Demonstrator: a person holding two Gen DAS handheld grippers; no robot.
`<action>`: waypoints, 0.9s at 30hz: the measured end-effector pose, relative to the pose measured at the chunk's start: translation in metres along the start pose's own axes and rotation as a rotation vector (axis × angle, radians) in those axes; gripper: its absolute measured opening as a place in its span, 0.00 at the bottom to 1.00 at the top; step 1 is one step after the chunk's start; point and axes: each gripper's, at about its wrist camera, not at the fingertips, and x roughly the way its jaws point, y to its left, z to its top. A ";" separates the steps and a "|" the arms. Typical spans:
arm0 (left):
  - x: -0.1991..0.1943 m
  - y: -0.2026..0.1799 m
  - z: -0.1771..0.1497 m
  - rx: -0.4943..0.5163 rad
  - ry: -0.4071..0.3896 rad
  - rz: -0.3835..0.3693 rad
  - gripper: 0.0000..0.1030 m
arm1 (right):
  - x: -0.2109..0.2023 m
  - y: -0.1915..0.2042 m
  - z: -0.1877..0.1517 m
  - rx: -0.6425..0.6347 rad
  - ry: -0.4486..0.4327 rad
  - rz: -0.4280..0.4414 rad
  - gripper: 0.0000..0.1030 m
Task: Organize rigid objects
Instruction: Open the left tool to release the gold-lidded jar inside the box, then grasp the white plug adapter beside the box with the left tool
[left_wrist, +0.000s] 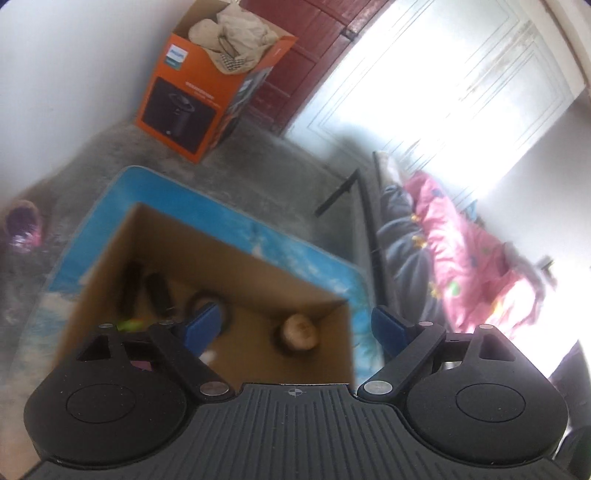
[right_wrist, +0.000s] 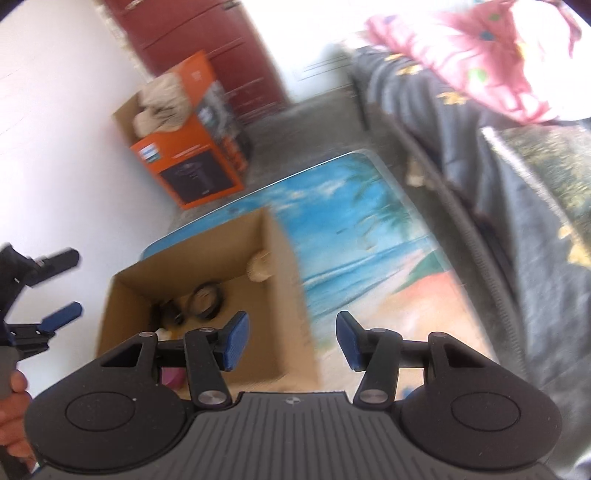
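An open brown cardboard box (left_wrist: 258, 269) stands on a beach-print mat (left_wrist: 207, 206). Inside it lie a round tan object (left_wrist: 300, 331), a black ring (left_wrist: 207, 299), dark elongated items (left_wrist: 157, 291) and something pink (right_wrist: 171, 376) near the front. My left gripper (left_wrist: 295, 326) is open and empty above the box. My right gripper (right_wrist: 293, 341) is open and empty over the box's right wall (right_wrist: 291, 288) and the mat (right_wrist: 369, 229). The left gripper (right_wrist: 61, 284) also shows at the left edge of the right wrist view, open.
An orange appliance box (left_wrist: 195, 99) stuffed with cloth stands by the white wall and a dark red door (left_wrist: 314, 55). A bed with grey and pink bedding (left_wrist: 461, 240) runs along the right. A purple shoe (left_wrist: 22, 229) lies on the concrete floor at left.
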 end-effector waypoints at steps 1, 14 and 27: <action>-0.009 0.008 -0.004 0.022 0.008 0.028 0.86 | 0.001 0.008 -0.008 -0.009 0.020 0.021 0.53; -0.007 0.068 -0.133 0.417 0.293 0.341 0.84 | 0.087 0.084 -0.092 0.059 0.352 0.200 0.53; 0.035 0.087 -0.148 0.433 0.221 0.293 0.58 | 0.167 0.121 -0.099 0.057 0.468 0.173 0.52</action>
